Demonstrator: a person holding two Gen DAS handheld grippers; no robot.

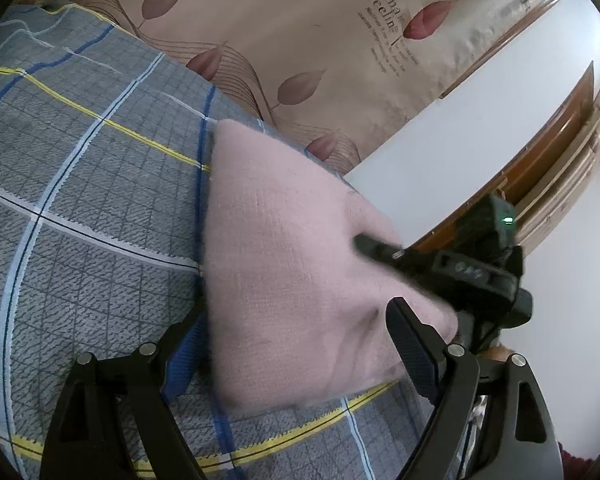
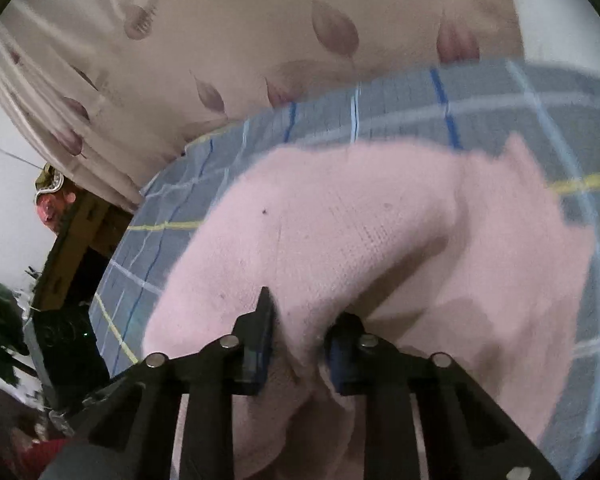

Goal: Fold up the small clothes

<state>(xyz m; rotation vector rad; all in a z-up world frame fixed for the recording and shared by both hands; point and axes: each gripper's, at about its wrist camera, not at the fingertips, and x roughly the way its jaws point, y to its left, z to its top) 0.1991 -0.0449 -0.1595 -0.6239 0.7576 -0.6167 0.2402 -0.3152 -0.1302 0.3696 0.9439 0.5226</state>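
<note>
Your right gripper (image 2: 296, 332) pinches the pink garment's (image 2: 340, 232) near edge — it stretches away ahead; your left gripper (image 1: 292, 344) gapes empty — alongside.

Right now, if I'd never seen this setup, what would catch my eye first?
The fuzzy pink garment, lying mid-frame on a grey checked blanket. The right gripper has pinched a fold of its near edge, while the left gripper stands wide open over another part. Behind hangs a beige leaf-print curtain.
</note>
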